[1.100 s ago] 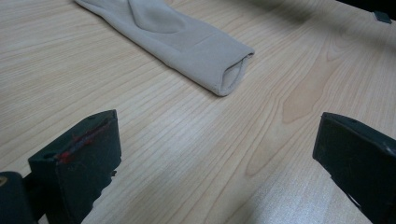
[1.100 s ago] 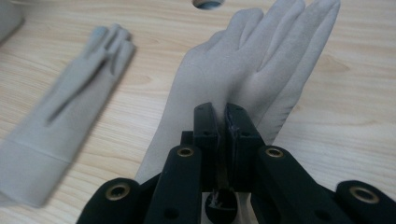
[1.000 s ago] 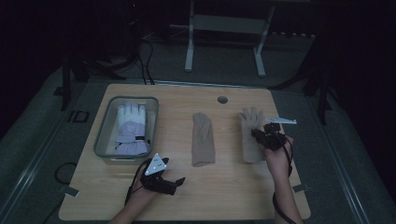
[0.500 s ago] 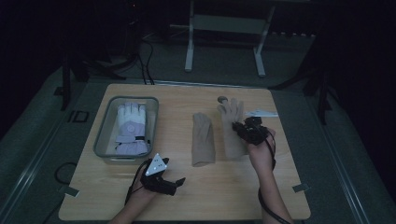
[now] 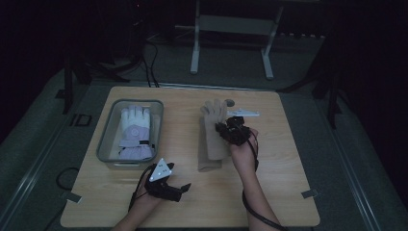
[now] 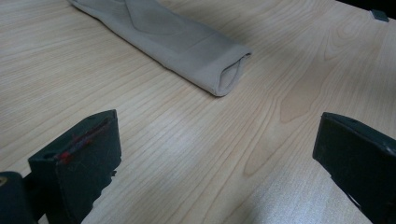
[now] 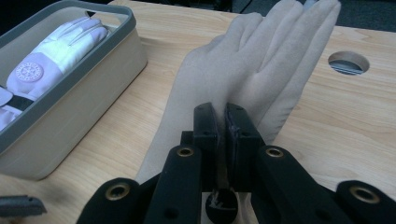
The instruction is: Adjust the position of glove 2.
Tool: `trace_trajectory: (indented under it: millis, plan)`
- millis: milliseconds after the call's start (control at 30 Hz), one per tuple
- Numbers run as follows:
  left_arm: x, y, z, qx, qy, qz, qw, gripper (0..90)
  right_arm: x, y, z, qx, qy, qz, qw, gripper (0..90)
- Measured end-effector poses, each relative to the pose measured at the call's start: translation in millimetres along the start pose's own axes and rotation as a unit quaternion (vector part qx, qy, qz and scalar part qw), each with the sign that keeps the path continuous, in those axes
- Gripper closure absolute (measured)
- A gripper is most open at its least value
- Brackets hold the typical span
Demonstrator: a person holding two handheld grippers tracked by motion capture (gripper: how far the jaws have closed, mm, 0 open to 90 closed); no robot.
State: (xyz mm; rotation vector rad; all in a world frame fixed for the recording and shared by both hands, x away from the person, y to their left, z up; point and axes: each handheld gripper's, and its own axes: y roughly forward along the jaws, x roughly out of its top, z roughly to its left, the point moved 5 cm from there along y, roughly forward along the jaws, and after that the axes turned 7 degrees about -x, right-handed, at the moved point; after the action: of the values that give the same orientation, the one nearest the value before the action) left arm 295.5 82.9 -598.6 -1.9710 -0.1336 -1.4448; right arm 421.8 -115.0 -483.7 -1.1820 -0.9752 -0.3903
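Note:
My right gripper (image 5: 227, 129) is shut on a beige glove (image 5: 214, 118) near its palm, fingers pointing to the far side. In the right gripper view the jaws pinch the fabric of that glove (image 7: 243, 74). It lies partly over a second beige glove (image 5: 208, 161) at the table's middle. My left gripper (image 5: 182, 186) rests open near the front edge; in the left gripper view its jaws stand wide over bare wood, with the second glove's cuff (image 6: 219, 70) ahead. A white glove (image 5: 134, 132) lies in the grey bin (image 5: 107, 139).
The bin (image 7: 79, 93) stands close to the left of the held glove in the right gripper view. A round hole (image 5: 230, 102) is cut in the table near its far edge. Cables trail from both grippers. A metal stand (image 5: 231, 43) sits on the floor beyond.
My right gripper has carried the beige glove leftward from the right side of the table onto the other beige glove. The left gripper has stayed in place.

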Motion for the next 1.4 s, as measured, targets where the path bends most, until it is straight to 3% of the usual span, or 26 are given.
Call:
trace_trajectory:
  millis: [167, 600, 967, 1033, 1200, 1333, 1400]
  plan:
    - [0.0, -0.2, -0.5, 0.002, 0.004, -0.001, 1.0000, 1.4, -8.3, 16.2, 5.2, -0.005, 0.001, 0.006, 1.0000, 84.1]
    - [0.1, 0.2, -0.4, 0.000, 0.003, 0.000, 1.0000, 1.4, -40.3, 52.7, 5.2, -0.011, 0.028, 0.056, 0.9980, 83.7]
    - [0.0, 0.0, -0.4, 0.004, 0.006, 0.000, 1.0000, 1.4, -60.9, 72.4, 7.6, -0.003, 0.025, 0.090, 0.9956, 79.9]
    - [0.2, 0.0, -0.2, 0.009, 0.013, 0.000, 0.9999, 1.4, -60.8, 72.5, 8.0, 0.000, 0.025, 0.092, 0.9954, 76.7]
    - [0.2, -0.5, 1.7, 0.023, 0.016, 0.001, 0.9996, 1.4, -52.9, 63.5, 7.9, 0.020, 0.023, 0.082, 0.9962, 56.7]
    - [1.3, 0.5, 1.8, 0.031, 0.002, -0.004, 0.9995, 1.4, -44.5, 51.7, 7.3, 0.041, 0.012, 0.074, 0.9963, 43.7]
    - [1.9, 1.4, 0.7, 0.026, 0.000, -0.005, 0.9997, 1.4, -41.1, 45.3, 7.1, 0.054, 0.003, 0.071, 0.9960, 32.7]
